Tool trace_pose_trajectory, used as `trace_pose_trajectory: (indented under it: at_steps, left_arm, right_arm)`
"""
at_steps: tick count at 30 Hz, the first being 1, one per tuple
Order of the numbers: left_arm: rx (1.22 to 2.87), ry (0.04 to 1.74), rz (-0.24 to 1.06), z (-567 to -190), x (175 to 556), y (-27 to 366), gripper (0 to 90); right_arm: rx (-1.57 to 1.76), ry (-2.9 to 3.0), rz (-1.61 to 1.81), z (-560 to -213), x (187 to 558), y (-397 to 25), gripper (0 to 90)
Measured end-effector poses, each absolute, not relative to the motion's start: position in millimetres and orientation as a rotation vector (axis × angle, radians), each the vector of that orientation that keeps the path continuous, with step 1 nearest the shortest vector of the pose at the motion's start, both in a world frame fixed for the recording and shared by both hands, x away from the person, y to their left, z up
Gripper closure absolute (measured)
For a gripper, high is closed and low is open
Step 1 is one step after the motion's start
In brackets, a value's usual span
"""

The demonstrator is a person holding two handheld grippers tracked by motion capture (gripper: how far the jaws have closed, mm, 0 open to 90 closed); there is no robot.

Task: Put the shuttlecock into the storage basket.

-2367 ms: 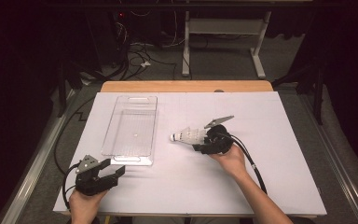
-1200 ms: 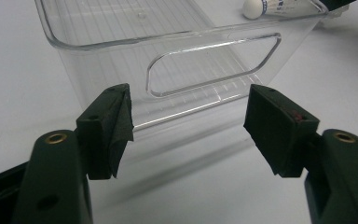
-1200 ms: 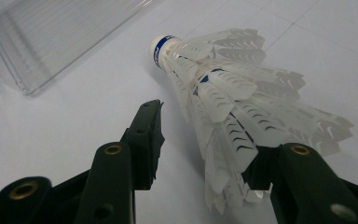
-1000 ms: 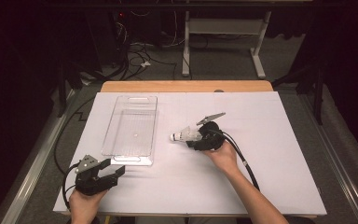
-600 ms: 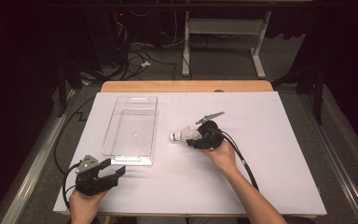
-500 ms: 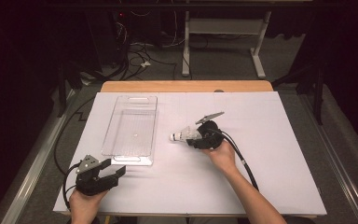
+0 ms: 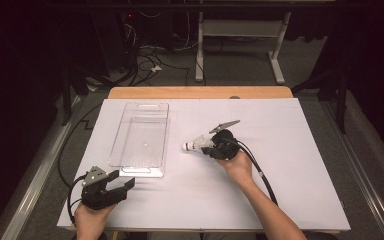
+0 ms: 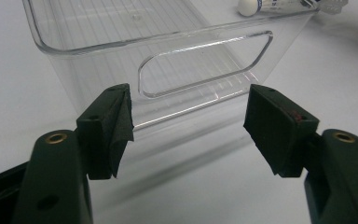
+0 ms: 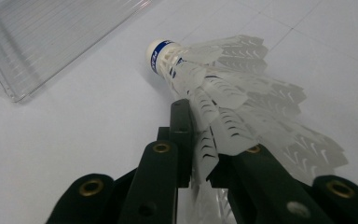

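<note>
A white feathered shuttlecock point(image 7: 195, 145) with a blue band near its cork is held at mid-table. My right gripper point(image 7: 213, 147) is shut on its feather skirt, cork pointing left toward the bin. In the right gripper view the shuttlecock point(image 9: 214, 88) sticks out past the closed jaws, just above the white surface. A clear plastic bin point(image 7: 141, 138) lies lengthwise left of centre. My left gripper point(image 7: 122, 185) stands open near the front left, just short of the bin's near end. The left gripper view has the bin's handle cut-out point(image 8: 205, 63) between its fingers point(image 8: 112, 126).
The white table top point(image 7: 290, 165) has free room to the right and at the front. A wooden strip point(image 7: 200, 92) runs along its far edge. Cables trail from both grippers; a desk frame and wires stand on the dark floor behind.
My right gripper with the shuttlecock has shifted slightly toward the front and left over the last seconds. The left gripper and the bin have stayed put.
</note>
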State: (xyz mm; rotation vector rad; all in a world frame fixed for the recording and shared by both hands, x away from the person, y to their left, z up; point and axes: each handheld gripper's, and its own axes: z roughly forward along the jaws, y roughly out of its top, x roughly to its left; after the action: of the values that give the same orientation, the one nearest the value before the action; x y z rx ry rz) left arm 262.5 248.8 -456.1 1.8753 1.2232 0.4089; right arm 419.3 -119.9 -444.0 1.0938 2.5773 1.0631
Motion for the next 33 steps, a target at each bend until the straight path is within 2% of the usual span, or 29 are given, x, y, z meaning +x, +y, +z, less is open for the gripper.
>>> trace_pose_trajectory:
  at_steps: [8, 33]
  left_arm:
    - [1.877, 1.222, 0.412, -456, 263, 248, 33.3]
    - [1.869, 1.222, 0.417, -456, 262, 250, 33.3]
  right_arm:
    - [1.097, 2.584, 1.076, -443, 418, -120, 89.0]
    - [1.086, 2.556, 1.115, -428, 417, -129, 89.1]
